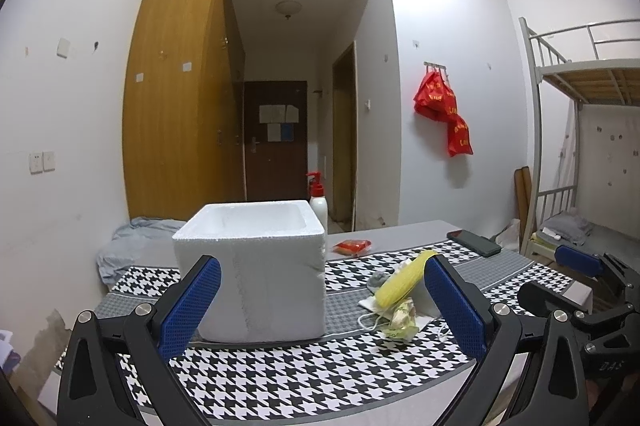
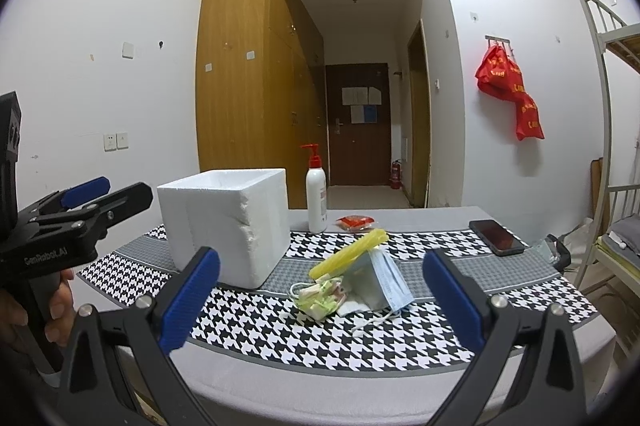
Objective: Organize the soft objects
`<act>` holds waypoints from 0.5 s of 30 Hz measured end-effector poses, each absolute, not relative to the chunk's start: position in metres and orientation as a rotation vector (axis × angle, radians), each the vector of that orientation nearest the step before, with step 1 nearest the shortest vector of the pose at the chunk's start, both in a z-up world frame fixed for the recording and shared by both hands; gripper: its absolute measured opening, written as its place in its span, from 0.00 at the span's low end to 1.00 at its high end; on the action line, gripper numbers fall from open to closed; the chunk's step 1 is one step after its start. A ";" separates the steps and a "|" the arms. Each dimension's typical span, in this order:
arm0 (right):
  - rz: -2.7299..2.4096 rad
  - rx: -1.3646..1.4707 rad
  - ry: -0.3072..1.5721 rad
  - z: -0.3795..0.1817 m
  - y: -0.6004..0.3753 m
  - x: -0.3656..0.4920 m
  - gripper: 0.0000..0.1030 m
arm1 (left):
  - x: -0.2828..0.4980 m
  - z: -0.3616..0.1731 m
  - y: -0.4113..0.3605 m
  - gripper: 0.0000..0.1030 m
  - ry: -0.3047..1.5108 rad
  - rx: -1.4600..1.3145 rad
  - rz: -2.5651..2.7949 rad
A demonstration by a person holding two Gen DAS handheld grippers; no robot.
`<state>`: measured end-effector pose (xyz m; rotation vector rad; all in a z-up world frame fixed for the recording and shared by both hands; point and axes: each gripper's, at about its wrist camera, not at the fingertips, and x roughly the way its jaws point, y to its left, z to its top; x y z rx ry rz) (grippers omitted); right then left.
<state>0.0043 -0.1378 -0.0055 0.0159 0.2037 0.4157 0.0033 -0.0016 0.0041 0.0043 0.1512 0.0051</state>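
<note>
A white foam box (image 1: pixel 256 266) (image 2: pixel 228 226) stands open-topped on the houndstooth cloth. To its right lies a pile of soft things: a yellow sponge strip (image 1: pixel 404 280) (image 2: pixel 348 253), a blue face mask (image 2: pixel 384 282), a green-patterned crumpled wrapper (image 1: pixel 402 320) (image 2: pixel 320 300) and a grey cloth (image 1: pixel 376 280). My left gripper (image 1: pixel 320 310) is open and empty, in front of the box. My right gripper (image 2: pixel 320 306) is open and empty, in front of the pile. Each gripper shows at the edge of the other's view.
A pump bottle (image 2: pixel 316 200) stands behind the box. A red packet (image 2: pixel 356 222) and a black phone (image 2: pixel 496 236) lie farther back on the table (image 2: pixel 400 398). A bunk bed (image 1: pixel 580 130) stands at the right, a wardrobe (image 1: pixel 180 86) at the back left.
</note>
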 end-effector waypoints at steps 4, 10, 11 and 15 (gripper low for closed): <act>0.414 0.013 0.207 -0.005 -0.136 0.008 1.00 | 0.006 0.006 -0.001 0.99 0.151 0.001 0.004; 0.411 0.008 0.215 -0.005 -0.135 0.014 1.00 | 0.014 0.007 -0.004 0.99 0.169 0.007 -0.009; 0.411 0.008 0.217 -0.005 -0.135 0.016 1.00 | 0.015 0.008 -0.004 0.99 0.171 0.006 -0.013; 0.403 0.005 0.228 -0.004 -0.137 0.022 1.00 | 0.026 0.007 -0.004 0.99 0.195 0.002 -0.028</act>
